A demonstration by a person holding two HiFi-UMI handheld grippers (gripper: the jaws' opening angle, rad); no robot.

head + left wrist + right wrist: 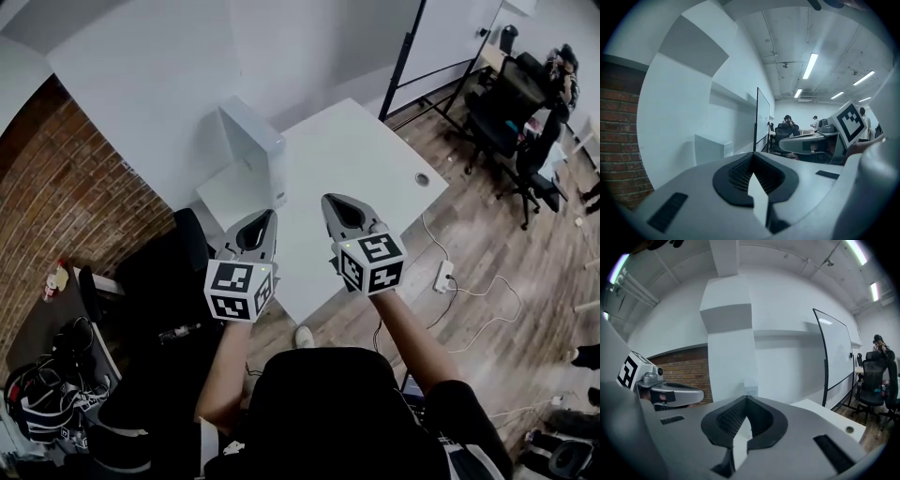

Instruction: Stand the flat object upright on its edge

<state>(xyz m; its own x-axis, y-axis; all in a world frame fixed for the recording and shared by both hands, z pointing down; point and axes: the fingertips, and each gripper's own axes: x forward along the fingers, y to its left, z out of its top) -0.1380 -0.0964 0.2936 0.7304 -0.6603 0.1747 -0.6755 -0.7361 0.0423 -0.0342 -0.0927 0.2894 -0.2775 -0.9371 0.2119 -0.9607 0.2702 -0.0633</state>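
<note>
Nearest me, the grey left gripper (270,216) and the grey right gripper (327,200) hover side by side over the near left part of the white rectangular table (375,178). Each has its jaws pressed together with nothing between them. Beyond them, at the table's far left corner by the wall, the white flat box (251,141) stands upright, well apart from both grippers. Its foot is hard to make out, so I cannot tell whether it rests on the table or on the pale lower ledge (230,199) just left of it.
</note>
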